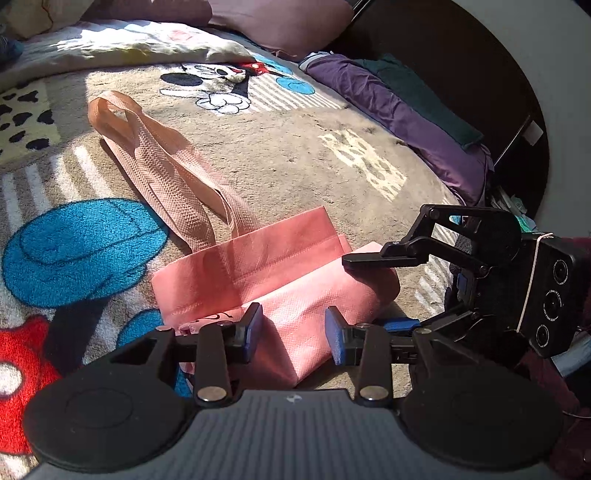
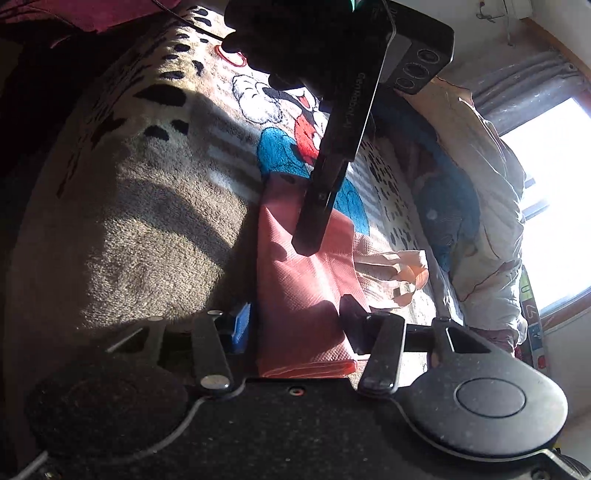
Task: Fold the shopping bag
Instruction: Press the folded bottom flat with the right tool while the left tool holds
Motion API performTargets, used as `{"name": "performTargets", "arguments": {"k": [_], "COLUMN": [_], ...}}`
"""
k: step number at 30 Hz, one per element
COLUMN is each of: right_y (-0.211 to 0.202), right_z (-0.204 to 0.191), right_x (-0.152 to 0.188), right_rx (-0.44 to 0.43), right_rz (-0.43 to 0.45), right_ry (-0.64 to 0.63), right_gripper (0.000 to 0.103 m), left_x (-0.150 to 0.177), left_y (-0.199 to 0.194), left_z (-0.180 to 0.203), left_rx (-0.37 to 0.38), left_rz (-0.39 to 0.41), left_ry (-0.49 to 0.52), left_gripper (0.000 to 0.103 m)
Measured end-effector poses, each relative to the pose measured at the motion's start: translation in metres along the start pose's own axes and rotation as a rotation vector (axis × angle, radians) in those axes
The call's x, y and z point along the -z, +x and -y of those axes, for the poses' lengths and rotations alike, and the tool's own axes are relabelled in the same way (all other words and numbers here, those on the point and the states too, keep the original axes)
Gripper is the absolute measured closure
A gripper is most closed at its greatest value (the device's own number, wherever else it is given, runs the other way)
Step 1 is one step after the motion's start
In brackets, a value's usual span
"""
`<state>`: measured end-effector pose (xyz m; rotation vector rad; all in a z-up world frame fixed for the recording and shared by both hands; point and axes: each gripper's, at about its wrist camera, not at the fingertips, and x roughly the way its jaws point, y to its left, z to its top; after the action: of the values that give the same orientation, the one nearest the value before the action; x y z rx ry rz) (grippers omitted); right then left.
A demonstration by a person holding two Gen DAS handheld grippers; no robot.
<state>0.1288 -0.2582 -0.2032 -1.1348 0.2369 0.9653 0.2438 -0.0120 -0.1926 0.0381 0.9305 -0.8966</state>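
Observation:
A pink shopping bag point(image 1: 295, 280) lies partly folded on a cartoon-print blanket point(image 1: 295, 155), its peach handles point(image 1: 155, 158) stretched away to the upper left. My left gripper point(image 1: 293, 334) is open, its blue pads point(image 1: 255, 332) standing either side of the bag's near fold. My right gripper point(image 1: 369, 291) reaches in from the right, open, with one finger above the bag's right edge and one below. In the right wrist view the bag point(image 2: 306, 295) runs between the wide-open right gripper point(image 2: 297, 325), the left gripper point(image 2: 308, 236) tips down onto it, and the handles point(image 2: 399, 273) lie beyond.
Purple and dark green cloth point(image 1: 406, 122) is piled along the blanket's right edge. Mauve pillows point(image 1: 288, 22) lie at the far end. A rolled quilt point(image 2: 491, 221) sits under a bright window point(image 2: 554, 203). Bare blanket point(image 2: 147, 221) spreads beside the bag.

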Motion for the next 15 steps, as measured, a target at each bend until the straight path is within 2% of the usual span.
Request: {"name": "performTargets", "arguments": {"k": [2,4,6,9,12,13,14,15], "right_y": [0.003,0.005,0.006,0.01,0.017,0.019,0.02,0.022], "right_z": [0.011,0.021,0.029,0.039,0.045,0.047,0.048,0.051], "right_x": [-0.001,0.001,0.004,0.009,0.012,0.014,0.015,0.016], "right_rx": [-0.05,-0.087,-0.119,-0.162,-0.202,-0.216,-0.227,-0.245], "right_rz": [-0.02,-0.035,-0.044,-0.046,-0.035,-0.03,-0.025,-0.022], "right_ry": [0.069,0.11,0.161,0.237,0.28,0.293,0.293,0.3], "right_gripper": [0.054,0.055,0.055,0.055,0.054,0.054,0.054,0.054], "left_x": [0.0,0.004,0.011,0.03,0.042,0.043,0.039,0.035], "left_y": [-0.001,-0.005,-0.012,-0.022,-0.014,-0.011,-0.011,-0.011], "left_z": [0.005,0.023,0.039,0.056,0.063,0.064,0.06,0.056], "left_rx": [-0.011,-0.035,-0.061,-0.162,-0.265,-0.28,-0.247,-0.214], "left_rz": [0.003,0.019,0.03,0.052,0.012,-0.005,-0.022,-0.039], "left_ry": [0.036,0.186,0.333,0.608,0.866,0.913,0.86,0.807], "left_gripper": [0.062,0.046,0.042,0.042,0.042,0.043,0.047,0.058]}}
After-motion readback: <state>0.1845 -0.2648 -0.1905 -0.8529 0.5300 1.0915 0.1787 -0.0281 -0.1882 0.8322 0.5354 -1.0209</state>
